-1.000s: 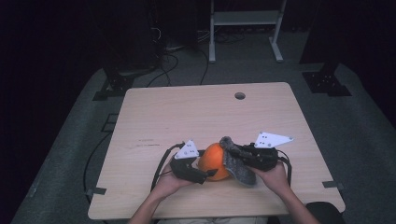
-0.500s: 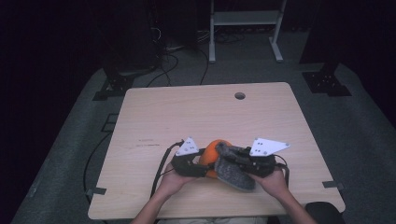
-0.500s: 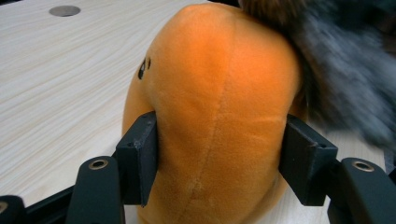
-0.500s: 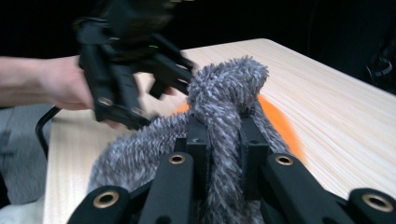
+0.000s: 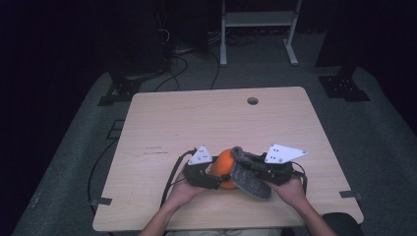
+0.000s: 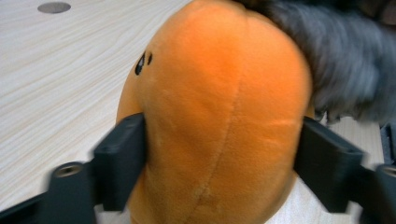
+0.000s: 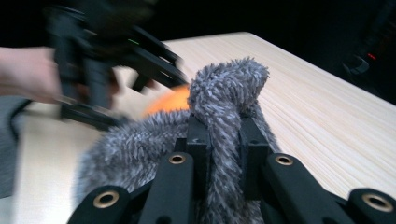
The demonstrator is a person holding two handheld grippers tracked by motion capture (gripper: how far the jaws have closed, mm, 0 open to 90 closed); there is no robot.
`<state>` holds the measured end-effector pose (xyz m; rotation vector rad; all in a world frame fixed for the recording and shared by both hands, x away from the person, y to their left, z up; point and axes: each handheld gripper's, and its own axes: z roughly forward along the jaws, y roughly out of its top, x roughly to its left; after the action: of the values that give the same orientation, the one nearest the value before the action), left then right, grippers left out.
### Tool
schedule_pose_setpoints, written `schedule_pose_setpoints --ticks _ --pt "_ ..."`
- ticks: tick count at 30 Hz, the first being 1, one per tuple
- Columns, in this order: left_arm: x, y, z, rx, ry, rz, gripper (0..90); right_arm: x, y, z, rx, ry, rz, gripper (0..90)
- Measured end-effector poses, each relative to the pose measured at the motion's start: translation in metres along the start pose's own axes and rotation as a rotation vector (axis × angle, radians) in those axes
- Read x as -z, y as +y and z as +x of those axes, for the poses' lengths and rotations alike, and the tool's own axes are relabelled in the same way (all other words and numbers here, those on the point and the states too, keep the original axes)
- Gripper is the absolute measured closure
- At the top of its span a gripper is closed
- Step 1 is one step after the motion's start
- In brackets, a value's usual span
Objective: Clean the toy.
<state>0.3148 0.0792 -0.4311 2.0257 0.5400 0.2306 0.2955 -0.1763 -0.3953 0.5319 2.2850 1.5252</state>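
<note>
Near desk edge | left claw – jaws just reopening, part-open, flanking orange plush | right claw clamped on grey furry cover | advice – steady plush, draw cover evenly.

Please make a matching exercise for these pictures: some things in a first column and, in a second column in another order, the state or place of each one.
Column 1:
1. orange plush
2. grey furry cloth
3. round hole
4. table

Column 2:
a. pinched in the right gripper
b. near the far edge of the tabletop
c. between the jaws of the left gripper
d. light wood, under both hands

Pairs: 1-c, 2-a, 3-b, 4-d
</note>
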Motion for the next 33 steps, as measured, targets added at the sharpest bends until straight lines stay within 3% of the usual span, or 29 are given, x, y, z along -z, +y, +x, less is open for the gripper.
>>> schedule_pose_setpoints --ticks 3,6,8,10,13,17,19,22,26,29,30,33 --pt "0.0 0.0 -0.008 -0.065 0.011 0.011 35.0 -0.006 0.002 0.005 0.004 0.021 -0.011 77.5" --pt "0.002 0.001 -0.007 -0.075 -0.003 0.012 35.4 -0.002 0.001 -0.006 -0.023 -0.022 -0.014 77.8" --pt "0.002 0.001 -0.006 -0.069 -0.011 0.002 28.5 0.001 -0.003 -0.013 -0.041 -0.054 0.006 77.8" --pt "0.0 0.002 -0.005 -0.055 -0.014 0.007 23.7 0.003 -0.006 -0.017 -0.062 -0.049 0.009 77.8" --pt "-0.003 0.003 -0.01 -0.086 0.013 0.01 31.1 0.004 -0.004 -0.012 -0.046 -0.048 0.009 77.9" --pt "-0.006 0.002 -0.02 -0.154 0.019 0.031 34.4 -0.003 0.008 0.011 0.042 -0.002 -0.002 77.8" --pt "-0.004 0.0 -0.021 -0.153 0.02 0.024 35.5 -0.006 0.01 0.015 0.055 0.002 0.01 77.9" --pt "-0.003 -0.001 -0.02 -0.154 0.015 0.015 36.2 -0.003 0.008 0.004 0.023 -0.027 0.009 78.1" --pt "-0.004 0.001 -0.018 -0.147 -0.004 0.024 34.6 0.008 -0.001 -0.015 -0.041 -0.079 0.046 78.0" --pt "-0.007 0.002 -0.023 -0.181 -0.003 0.037 34.5 0.011 0.0 -0.012 -0.038 -0.036 0.039 78.0" --pt "-0.008 0.002 -0.025 -0.201 0.001 0.045 34.6 0.008 0.003 -0.005 -0.025 0.008 0.025 78.0" --pt "-0.009 0.001 -0.033 -0.264 0.022 0.065 34.6 -0.001 0.009 0.008 0.017 0.066 0.03 77.7"
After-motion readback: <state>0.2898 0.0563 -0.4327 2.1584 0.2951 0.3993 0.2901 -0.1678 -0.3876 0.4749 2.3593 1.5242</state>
